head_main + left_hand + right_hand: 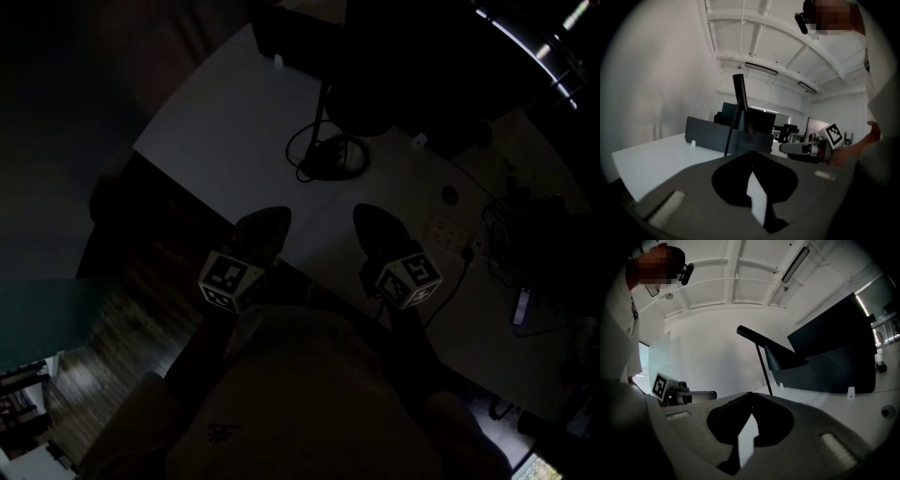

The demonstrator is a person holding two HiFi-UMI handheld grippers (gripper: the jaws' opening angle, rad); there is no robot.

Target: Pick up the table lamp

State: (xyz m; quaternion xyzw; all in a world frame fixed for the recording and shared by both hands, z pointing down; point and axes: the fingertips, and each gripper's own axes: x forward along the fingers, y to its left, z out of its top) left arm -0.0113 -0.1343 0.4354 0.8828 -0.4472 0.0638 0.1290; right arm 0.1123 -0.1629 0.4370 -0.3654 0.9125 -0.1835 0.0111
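Note:
The black table lamp stands on the white table [216,141], with its round base [330,156] amid a coiled cord and its dark shade [361,108] above. The left gripper [275,218] and the right gripper [367,215] hover side by side over the table's near edge, short of the lamp and apart from it. Both are shut and hold nothing. In the left gripper view the lamp's thin stem [733,131] rises beyond the shut left gripper [752,155]. In the right gripper view the stem [764,369] and shade [785,359] stand beyond the shut right gripper [751,395].
A dark divider panel [717,136] runs along the back of the table. Cables and a phone [521,306] lie at the table's right side. A round grommet [450,195] sits right of the lamp. Dark wooden floor [103,347] shows at lower left.

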